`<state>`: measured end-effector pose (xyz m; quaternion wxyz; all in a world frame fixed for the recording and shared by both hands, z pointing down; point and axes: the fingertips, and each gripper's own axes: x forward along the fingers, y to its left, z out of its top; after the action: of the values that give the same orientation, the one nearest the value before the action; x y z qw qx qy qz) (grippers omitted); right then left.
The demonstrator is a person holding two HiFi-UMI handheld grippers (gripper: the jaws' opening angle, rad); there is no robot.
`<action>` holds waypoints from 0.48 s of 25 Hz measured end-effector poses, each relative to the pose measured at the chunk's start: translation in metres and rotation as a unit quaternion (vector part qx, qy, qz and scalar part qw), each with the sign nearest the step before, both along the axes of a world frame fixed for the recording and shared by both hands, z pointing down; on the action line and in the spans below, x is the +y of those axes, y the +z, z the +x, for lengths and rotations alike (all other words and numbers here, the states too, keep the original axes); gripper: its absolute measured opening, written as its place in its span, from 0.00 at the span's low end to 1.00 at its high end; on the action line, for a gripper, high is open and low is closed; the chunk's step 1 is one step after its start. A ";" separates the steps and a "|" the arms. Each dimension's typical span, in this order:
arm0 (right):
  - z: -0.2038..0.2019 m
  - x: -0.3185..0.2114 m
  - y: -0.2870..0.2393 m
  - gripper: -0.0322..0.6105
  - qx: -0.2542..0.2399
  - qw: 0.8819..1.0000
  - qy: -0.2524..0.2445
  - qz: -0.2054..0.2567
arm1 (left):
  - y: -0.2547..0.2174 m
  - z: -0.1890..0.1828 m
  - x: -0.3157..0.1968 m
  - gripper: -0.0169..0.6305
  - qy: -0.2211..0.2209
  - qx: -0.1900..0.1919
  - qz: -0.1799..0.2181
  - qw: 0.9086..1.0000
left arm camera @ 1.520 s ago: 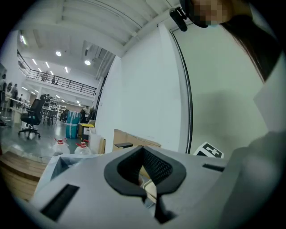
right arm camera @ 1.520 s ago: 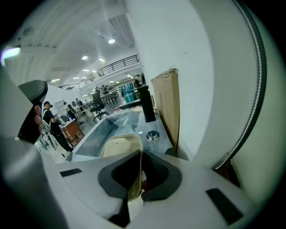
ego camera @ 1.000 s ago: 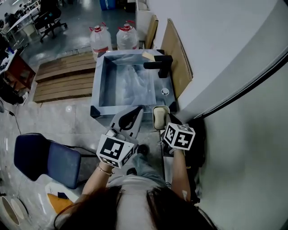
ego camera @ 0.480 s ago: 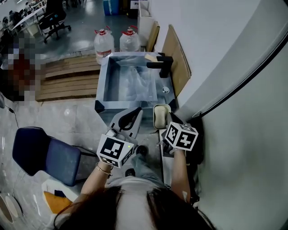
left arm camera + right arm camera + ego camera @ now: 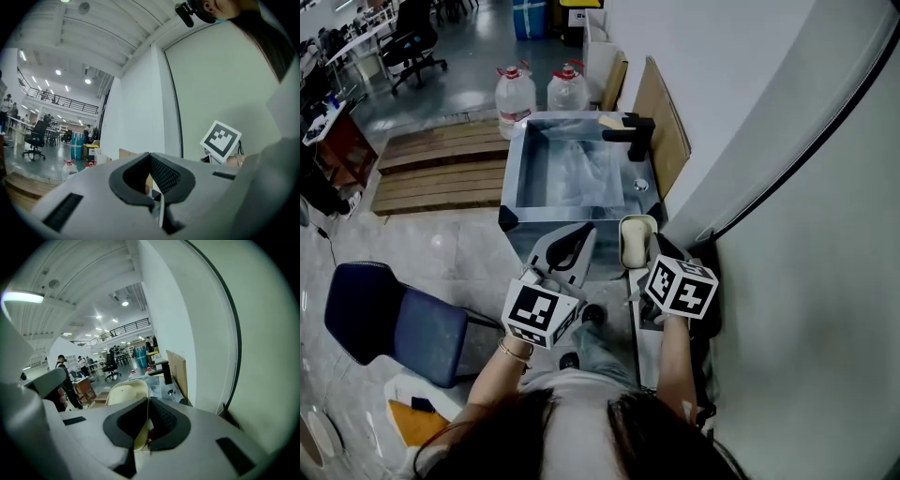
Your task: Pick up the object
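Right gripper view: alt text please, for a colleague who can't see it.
The right gripper is shut on the near rim of a cream dish. Beyond it stand a black tap and a cardboard sheet leaning against the white wall.

The right gripper [image 5: 147, 401], a grey body with black ribbed pads [image 5: 164, 416], has its jaws closed on the near rim of a cream oval plastic dish [image 5: 124, 392], which stands up edgewise and rises past the jaw tips. Beyond it lies a grey metal sink [image 5: 157, 386] with a boxy black tap [image 5: 162, 371] and a round drain fitting [image 5: 172, 392] on its deck. A brown flat board [image 5: 177, 369] leans against the white wall [image 5: 164, 310], and a thin black line [image 5: 234, 333] curves down the wall (whether cable or seam is unclear). Far behind, a black office chair [image 5: 111, 367] stands on the open floor.
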<state>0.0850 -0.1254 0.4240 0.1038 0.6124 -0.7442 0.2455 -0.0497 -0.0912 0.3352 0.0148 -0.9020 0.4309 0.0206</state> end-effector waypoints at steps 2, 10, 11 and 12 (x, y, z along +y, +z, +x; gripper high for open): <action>0.000 0.007 -0.005 0.10 0.000 1.000 -0.001 0.005 | 0.001 0.001 0.004 0.04 0.001 -0.001 0.000 1.000; -0.003 0.039 -0.023 0.10 -0.007 1.000 0.006 0.018 | -0.002 -0.002 0.029 0.04 0.004 -0.003 0.006 1.000; -0.004 0.043 -0.025 0.10 -0.008 1.000 0.008 0.019 | -0.002 -0.003 0.032 0.04 0.006 -0.004 0.006 1.000; -0.005 0.047 -0.026 0.10 -0.008 1.000 0.009 0.020 | -0.002 -0.004 0.035 0.04 0.007 -0.004 0.006 1.000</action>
<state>0.0797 -0.0784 0.3975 0.0831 0.6189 -0.7443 0.2367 -0.0535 -0.0557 0.3327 0.0219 -0.9048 0.4248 0.0196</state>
